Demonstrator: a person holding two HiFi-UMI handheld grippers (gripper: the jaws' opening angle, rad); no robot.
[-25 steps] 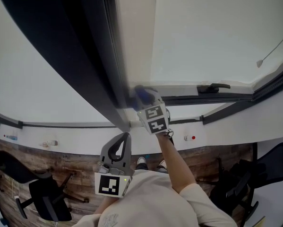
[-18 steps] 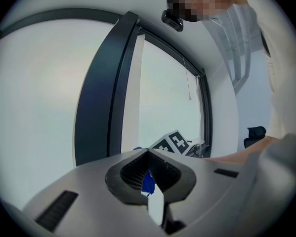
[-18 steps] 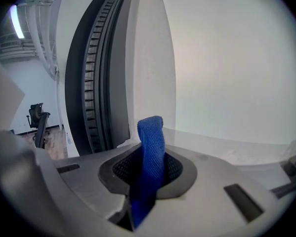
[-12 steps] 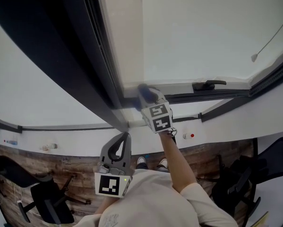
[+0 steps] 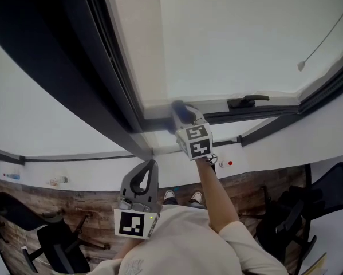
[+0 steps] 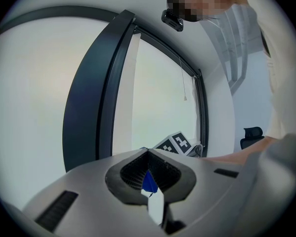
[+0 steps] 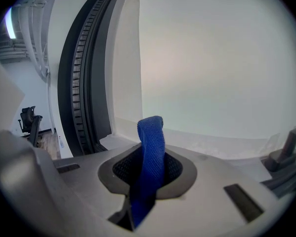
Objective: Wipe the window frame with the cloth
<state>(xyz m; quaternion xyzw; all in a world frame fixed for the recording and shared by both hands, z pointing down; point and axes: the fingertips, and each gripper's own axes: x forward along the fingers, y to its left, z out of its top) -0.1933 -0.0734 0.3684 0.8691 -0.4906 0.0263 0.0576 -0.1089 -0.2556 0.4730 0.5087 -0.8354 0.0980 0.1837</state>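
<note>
My right gripper (image 5: 184,117) is raised to the bottom rail of the dark window frame (image 5: 257,115), a little right of its upright bar (image 5: 102,79). It is shut on a blue cloth (image 5: 180,111), whose folded end touches the rail. In the right gripper view the cloth (image 7: 150,152) sticks up from between the jaws of the right gripper (image 7: 147,174), with the frame's ribbed upright (image 7: 81,83) to the left. My left gripper (image 5: 151,166) hangs low by my body, shut and with nothing in it. The left gripper (image 6: 150,177) points at the window.
A black window handle (image 5: 247,101) sits on the rail to the right of the cloth. A blind cord (image 5: 326,36) hangs across the pane. Below are a white sill wall with a red button (image 5: 230,164), a wooden floor and black office chairs (image 5: 56,242) (image 5: 314,208).
My right gripper has slid the cloth to the right along the bottom rail, away from the upright bar. The left gripper has stayed where it was.
</note>
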